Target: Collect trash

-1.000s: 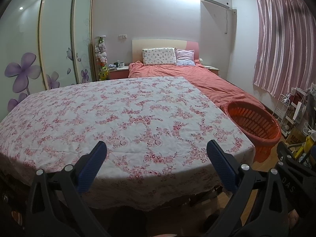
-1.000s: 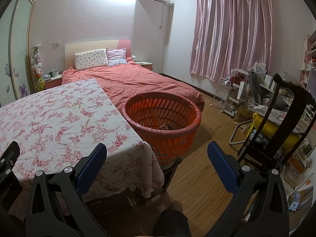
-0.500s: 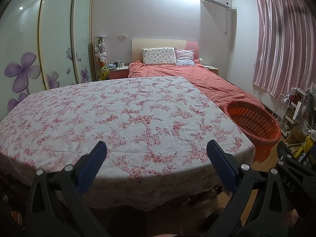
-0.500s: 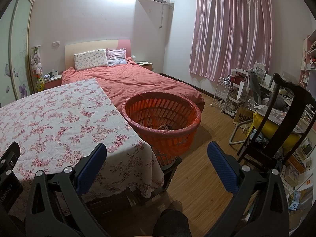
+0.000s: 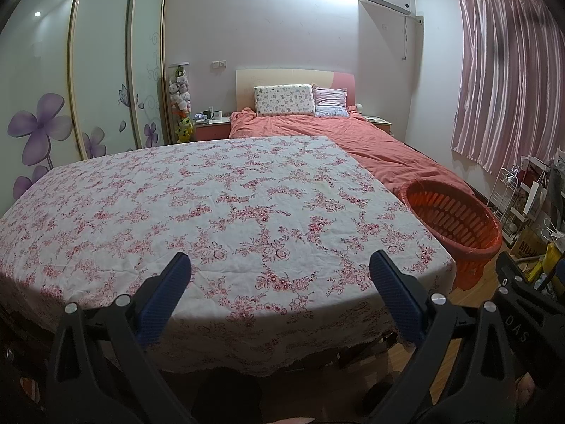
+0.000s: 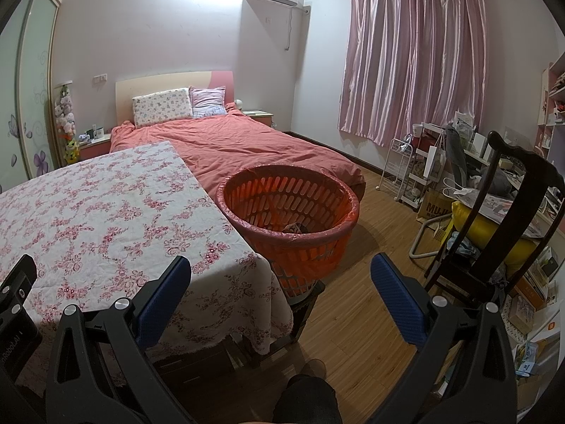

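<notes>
Trash seems absent from the floral table (image 5: 226, 212); something dark, hard to identify, lies in the orange basket (image 6: 287, 208) at twelve o'clock. Left gripper (image 5: 279, 275) and right gripper (image 6: 280, 275) gape empty, so a blind grab risks snagging cloth.

Tabletop (image 5: 229, 205) lies bare; basket (image 6: 287, 208) mouth open, contents seemingly shallow.

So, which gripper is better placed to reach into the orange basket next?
Right. The right gripper, open and empty, looks at the orange basket just ahead of it; for the left gripper, also open, it sits far right, past the floral tablecloth.
</notes>
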`<state>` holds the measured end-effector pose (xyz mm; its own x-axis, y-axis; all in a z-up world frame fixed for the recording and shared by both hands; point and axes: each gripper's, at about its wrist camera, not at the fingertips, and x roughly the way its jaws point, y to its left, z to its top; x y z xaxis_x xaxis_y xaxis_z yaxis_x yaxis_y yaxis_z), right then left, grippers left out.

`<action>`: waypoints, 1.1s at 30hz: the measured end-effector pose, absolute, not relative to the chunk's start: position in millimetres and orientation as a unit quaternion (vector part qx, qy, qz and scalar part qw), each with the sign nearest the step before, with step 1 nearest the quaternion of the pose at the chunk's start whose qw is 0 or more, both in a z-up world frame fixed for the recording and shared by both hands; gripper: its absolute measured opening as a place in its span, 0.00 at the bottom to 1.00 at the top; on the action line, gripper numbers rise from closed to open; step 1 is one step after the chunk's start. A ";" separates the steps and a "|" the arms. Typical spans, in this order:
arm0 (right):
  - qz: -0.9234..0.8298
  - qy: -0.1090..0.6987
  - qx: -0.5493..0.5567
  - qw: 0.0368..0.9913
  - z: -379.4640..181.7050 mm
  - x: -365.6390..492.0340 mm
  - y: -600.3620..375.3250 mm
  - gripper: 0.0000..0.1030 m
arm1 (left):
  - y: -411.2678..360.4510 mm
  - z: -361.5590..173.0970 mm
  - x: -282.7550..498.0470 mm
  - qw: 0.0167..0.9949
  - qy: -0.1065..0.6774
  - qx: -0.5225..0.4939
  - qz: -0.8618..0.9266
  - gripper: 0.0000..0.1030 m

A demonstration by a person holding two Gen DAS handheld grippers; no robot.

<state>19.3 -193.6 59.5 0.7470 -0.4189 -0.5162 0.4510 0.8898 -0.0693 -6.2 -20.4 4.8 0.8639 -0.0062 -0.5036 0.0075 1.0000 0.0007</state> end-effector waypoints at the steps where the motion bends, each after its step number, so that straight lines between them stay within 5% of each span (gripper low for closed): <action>1: -0.233 0.269 0.030 0.934 59.9 19.5 -193.3 0.98 | -20.4 4.9 -6.1 0.965 0.261 0.001 -0.004 0.96; 33: -0.233 0.269 0.030 0.934 59.8 18.6 -193.0 0.98 | -22.6 1.5 -8.1 0.964 0.265 0.002 -0.006 0.96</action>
<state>18.6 -193.0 59.8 0.7476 -0.4183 -0.5159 0.4509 0.8900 -0.0683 -8.1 -22.6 1.5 0.8595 -0.0105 -0.5111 0.0125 0.9999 0.0005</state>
